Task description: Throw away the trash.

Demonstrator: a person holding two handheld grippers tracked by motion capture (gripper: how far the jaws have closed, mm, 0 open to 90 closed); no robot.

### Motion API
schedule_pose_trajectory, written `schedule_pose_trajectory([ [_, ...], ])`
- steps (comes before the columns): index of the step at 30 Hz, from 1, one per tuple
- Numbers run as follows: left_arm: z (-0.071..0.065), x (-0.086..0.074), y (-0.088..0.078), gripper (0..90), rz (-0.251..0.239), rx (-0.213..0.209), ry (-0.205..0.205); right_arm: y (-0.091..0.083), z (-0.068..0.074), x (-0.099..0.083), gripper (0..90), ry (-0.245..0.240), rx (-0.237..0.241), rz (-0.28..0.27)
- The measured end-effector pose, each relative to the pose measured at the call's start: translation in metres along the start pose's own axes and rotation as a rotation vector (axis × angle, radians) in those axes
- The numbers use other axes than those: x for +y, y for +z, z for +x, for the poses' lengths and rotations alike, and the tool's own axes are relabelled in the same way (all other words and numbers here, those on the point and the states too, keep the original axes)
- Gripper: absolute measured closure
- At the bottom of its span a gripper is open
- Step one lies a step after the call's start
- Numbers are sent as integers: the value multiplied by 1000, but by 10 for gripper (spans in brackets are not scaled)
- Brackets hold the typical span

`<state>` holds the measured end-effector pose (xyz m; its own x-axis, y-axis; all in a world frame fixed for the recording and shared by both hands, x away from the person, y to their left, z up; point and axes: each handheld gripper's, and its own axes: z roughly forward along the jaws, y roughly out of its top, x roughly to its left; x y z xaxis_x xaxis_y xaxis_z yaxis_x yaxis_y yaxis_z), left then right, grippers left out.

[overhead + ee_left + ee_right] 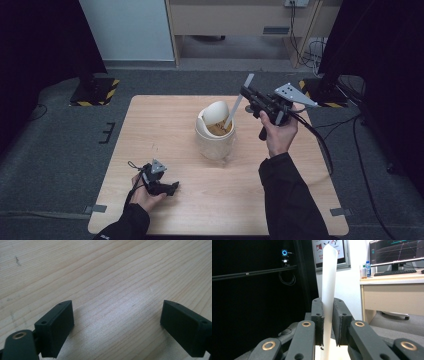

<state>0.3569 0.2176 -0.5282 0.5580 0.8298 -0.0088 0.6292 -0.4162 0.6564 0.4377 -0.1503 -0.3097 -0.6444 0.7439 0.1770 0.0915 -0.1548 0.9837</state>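
A translucent jar (215, 144) stands at the middle of the wooden table (165, 120), with brownish contents and a white rounded piece (216, 112) tilted up at its mouth. A long flat white utensil handle (239, 100) slants out of the jar to the upper right. My right gripper (246, 93) is raised over the jar's right side and shut on that handle (329, 277), the pads (318, 315) pressing it from both sides. The handle's lower end is hidden inside the jar. My left gripper (174, 187) rests low at the table's front left, open, with bare wood between its jaws (117, 317).
Black stands with yellow-striped bases (92, 92) sit on the floor past the table's far corners. Cables (350, 130) trail on the carpet at the right. A desk (392, 292) with a monitor (397, 252) and bottles (365, 268) lies beyond the right gripper.
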Motion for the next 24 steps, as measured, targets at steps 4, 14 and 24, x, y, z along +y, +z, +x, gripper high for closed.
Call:
schedule_pose_trajectory([
  [4, 0, 0, 0, 98, -1, 1, 2, 8, 2, -9, 806, -3, -9, 3],
  [14, -1, 0, 1, 92, -2, 2, 3, 14, 0, -36, 805, 0, -26, 41],
  [24, -1, 0, 1, 84, -4, 3, 3, 20, 1, -61, 803, -4, -25, 120],
])
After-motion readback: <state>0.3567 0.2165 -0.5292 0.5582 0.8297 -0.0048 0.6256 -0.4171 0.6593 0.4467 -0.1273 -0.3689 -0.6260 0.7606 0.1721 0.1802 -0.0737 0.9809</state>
